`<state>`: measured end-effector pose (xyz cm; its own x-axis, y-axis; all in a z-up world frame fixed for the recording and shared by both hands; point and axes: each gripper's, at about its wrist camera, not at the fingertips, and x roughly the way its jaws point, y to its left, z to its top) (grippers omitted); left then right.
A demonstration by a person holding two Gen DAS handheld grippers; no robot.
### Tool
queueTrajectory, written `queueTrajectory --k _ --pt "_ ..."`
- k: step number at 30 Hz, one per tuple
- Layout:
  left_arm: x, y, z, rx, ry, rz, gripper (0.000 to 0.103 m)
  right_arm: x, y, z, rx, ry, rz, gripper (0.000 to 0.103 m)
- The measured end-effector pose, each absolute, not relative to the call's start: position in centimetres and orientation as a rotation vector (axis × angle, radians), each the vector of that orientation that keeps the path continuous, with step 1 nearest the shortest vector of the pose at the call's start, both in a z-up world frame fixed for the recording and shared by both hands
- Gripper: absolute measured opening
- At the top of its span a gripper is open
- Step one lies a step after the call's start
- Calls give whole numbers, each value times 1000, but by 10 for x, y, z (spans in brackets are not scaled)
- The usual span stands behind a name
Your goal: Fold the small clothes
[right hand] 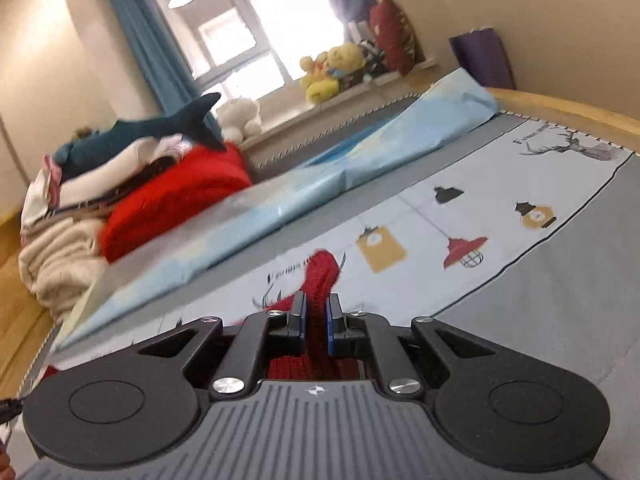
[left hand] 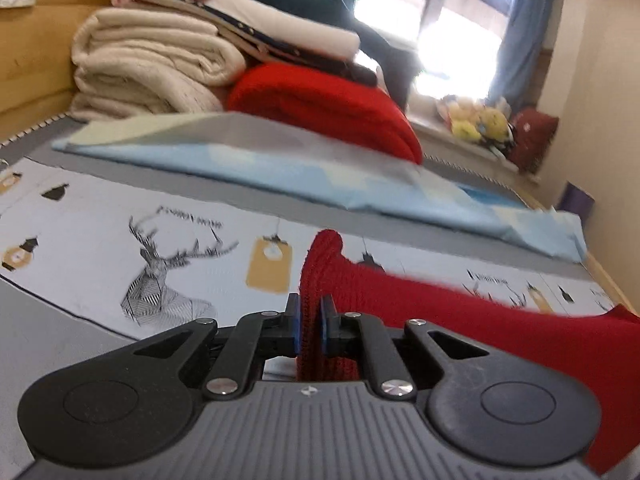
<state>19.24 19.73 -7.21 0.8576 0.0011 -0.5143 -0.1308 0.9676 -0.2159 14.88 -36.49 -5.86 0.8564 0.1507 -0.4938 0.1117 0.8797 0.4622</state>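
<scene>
The red knit garment hangs pinched between both grippers above a white printed cloth spread on a grey mattress. The left gripper has its jaws closed tight on a bunched fold of the knit, which sticks up past the fingertips and trails off to the right. The right gripper is clamped the same way on another fold of the red knit garment — only a narrow band of fabric separates the pads.

The cloth carries a geometric deer head, lamps and tags, with a line of lettering above the antlers — too blurred to read. Beyond lies a pale blue folded sheet. Behind that, a stack of folded blankets and clothes includes a red knit.
</scene>
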Motion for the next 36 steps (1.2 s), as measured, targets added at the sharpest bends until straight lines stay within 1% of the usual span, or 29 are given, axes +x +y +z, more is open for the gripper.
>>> queueTrajectory --k 2,3,4,5,6,8,9,10,12,13,17,18,19,20,21,22,24,26,28,30,32,34,36 --pt "199 191 -78 -233 561 69 13 157 -364 -66 490 573 1 9" --pt "205 189 -84 -229 614 69 15 164 -362 -74 484 627 -8 11" --pt "211 189 -93 -236 683 52 22 172 -360 -87 497 708 -8 15" --pt "217 189 -103 -252 767 24 26 181 -360 -104 519 826 -10 15" --pt "219 188 -114 -253 848 22 27 185 -360 -119 517 935 -23 15" --pt "216 193 -128 -264 962 12 27 186 -357 -140 498 1095 -22 17" --pt "213 196 -134 -308 1011 -23 28 183 -356 -143 480 1124 -26 22" --pt "210 199 -139 -349 1052 -62 35 181 -355 -143 461 1138 -25 32" --pt "199 201 -146 -359 1114 -123 43 171 -357 -139 448 1141 -2 40" --pt "192 199 -148 -324 1130 -133 44 165 -360 -137 457 1144 10 41" --pt "168 203 -155 -271 1182 -203 42 140 -367 -143 494 1226 43 41" --pt "162 202 -155 -259 1179 -207 33 134 -368 -145 489 1241 55 41" --pt "157 202 -156 -246 1176 -218 17 130 -368 -145 477 1241 74 39" --pt "152 201 -155 -233 1169 -227 16 125 -366 -143 464 1231 99 33" --pt "146 201 -152 -220 1147 -228 14 122 -363 -140 437 1214 125 14" --pt "142 202 -148 -228 1125 -229 13 119 -361 -135 396 1187 135 13" --pt "130 211 -136 -311 1071 -233 12 112 -365 -116 408 1076 145 12" --pt "118 223 -126 -429 1019 -231 11 104 -377 -93 497 924 147 12" --pt "111 222 -131 -422 1053 -214 12 98 -384 -86 531 867 126 12" --pt "112 212 -149 -359 1155 -189 12 101 -380 -100 448 963 68 12" --pt "116 203 -156 -297 1191 -175 14 107 -376 -125 403 1098 33 12" --pt "118 206 -149 -321 1144 -155 15 110 -374 -135 383 1153 10 16" --pt "117 213 -137 -361 1063 -133 15 108 -374 -130 366 1115 -12 17"
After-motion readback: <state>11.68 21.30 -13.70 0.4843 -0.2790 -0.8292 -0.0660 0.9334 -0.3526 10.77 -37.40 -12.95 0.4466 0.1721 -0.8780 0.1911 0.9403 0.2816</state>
